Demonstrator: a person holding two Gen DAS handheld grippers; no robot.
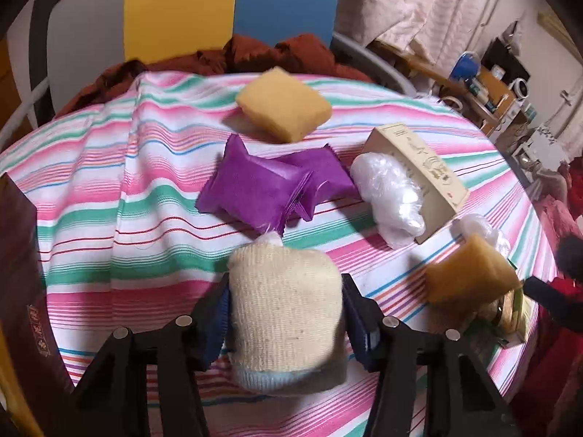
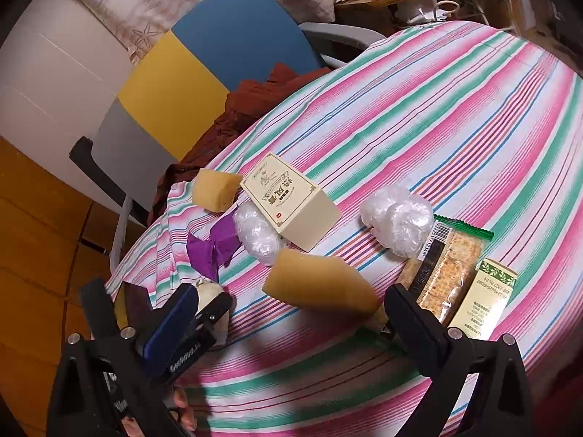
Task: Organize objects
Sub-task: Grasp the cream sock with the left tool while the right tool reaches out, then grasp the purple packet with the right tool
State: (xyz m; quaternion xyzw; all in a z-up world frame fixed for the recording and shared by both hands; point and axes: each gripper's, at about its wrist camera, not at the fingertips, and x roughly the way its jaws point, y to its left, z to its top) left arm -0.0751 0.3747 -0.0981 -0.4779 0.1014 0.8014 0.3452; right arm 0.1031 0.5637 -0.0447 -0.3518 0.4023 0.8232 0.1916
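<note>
Knitted cream bundle [image 1: 286,322] sits clamped between the left gripper [image 1: 286,313] fingers, blue pads pressing both its sides, just above the striped cloth [image 1: 109,189] at the near edge of the table. In the right wrist view the same bundle [image 2: 215,304] shows only partly, behind the left gripper [image 2: 204,313].

Right gripper [image 2: 288,313] fingers are spread wide apart, nothing between them. A yellow sponge [image 2: 320,284] lies on the cloth just ahead of that gap; contact with either finger can't be told.

Rest of the layout on the cloth:
- purple packets [image 1: 269,185], two overlapping, just beyond the bundle
- second yellow sponge [image 1: 284,103] past the packets, near the far edge
- cream box [image 1: 419,174] with a clear plastic wad [image 1: 390,196] touching its side
- another plastic wad [image 2: 397,218] beside a cracker pack [image 2: 444,276] and a green-printed packet [image 2: 484,295]

Dark red fabric [image 1: 262,54] is bunched at the far table edge, in front of a chair [image 1: 233,3] with yellow and blue panels.
</note>
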